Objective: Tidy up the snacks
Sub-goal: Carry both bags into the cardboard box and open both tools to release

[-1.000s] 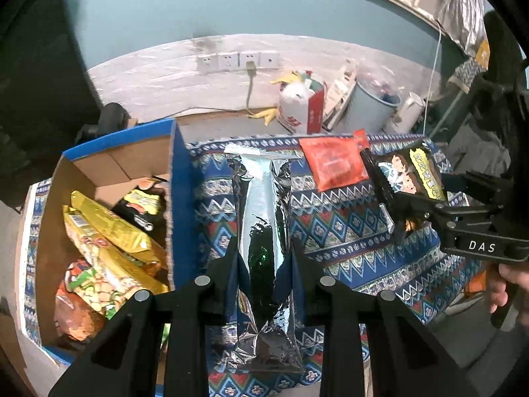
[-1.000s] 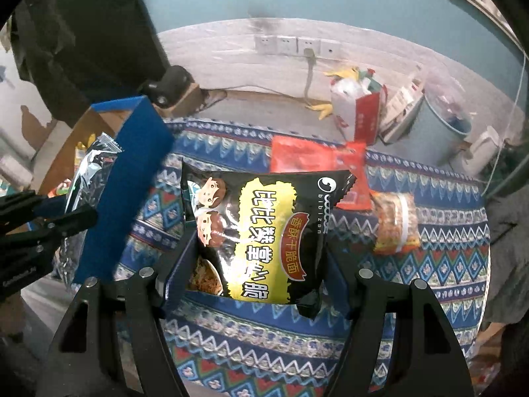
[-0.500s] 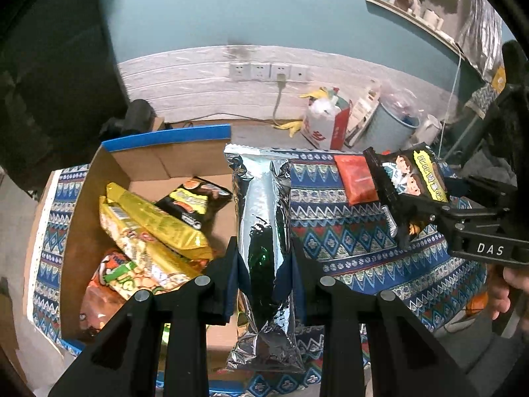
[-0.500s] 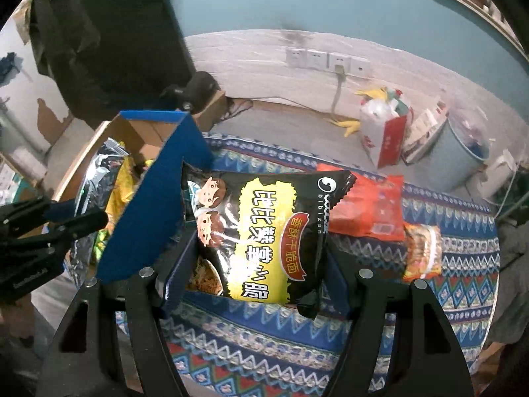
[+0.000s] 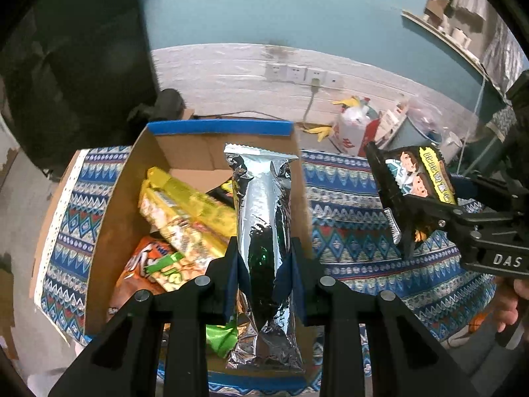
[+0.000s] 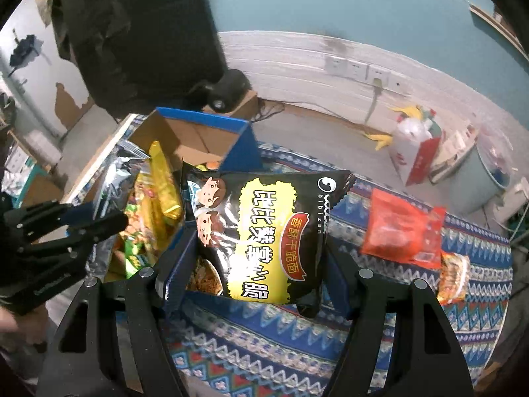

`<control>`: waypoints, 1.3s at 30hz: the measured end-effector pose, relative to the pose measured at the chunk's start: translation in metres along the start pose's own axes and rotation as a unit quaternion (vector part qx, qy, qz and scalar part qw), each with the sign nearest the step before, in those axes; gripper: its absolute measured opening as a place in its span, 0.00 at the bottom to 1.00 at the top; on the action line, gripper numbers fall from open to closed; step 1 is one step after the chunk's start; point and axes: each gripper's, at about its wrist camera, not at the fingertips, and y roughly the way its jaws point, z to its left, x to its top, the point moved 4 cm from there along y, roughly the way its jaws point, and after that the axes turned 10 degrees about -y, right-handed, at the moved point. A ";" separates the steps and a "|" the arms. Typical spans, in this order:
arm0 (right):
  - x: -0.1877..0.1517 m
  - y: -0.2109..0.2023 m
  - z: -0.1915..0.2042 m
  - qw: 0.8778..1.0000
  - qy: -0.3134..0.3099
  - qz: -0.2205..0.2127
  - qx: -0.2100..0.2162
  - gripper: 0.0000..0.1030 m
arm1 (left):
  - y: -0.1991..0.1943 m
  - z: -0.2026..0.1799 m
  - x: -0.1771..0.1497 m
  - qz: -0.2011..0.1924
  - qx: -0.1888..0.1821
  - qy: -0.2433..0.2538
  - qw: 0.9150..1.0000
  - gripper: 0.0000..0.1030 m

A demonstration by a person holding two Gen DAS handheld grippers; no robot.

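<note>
Two packets held at a snack-filled cardboard box

The cardboard box with a blue rim holds two yellow packets, an orange bag and green-labelled snacks. The left gripper pinches one silver foil packet over it; the right gripper clamps one black noodle packet above the patterned cloth, where one red packet lies.

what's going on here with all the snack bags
A person is sorting snacks into a cardboard box with two handheld grippers. The left gripper is shut on a silver foil packet over the box; the right gripper grips a black and yellow noodle bag. A red packet lies on the patterned cloth.
</note>
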 end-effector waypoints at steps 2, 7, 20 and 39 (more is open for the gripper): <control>0.006 0.004 0.008 1.000 -0.006 0.001 0.005 0.69 | 0.004 0.010 -0.001 0.002 0.007 -0.009 1.000 0.27; 0.017 0.017 0.029 1.000 -0.022 0.005 0.016 0.69 | 0.016 0.033 -0.005 0.012 0.025 -0.027 0.999 0.27; 0.039 0.045 0.060 0.998 -0.041 0.017 0.033 0.69 | 0.026 0.067 -0.004 0.026 0.049 -0.068 0.996 0.45; 0.070 0.095 0.094 0.995 -0.093 0.036 0.033 0.69 | 0.004 0.116 0.003 0.001 0.070 -0.121 0.990 0.54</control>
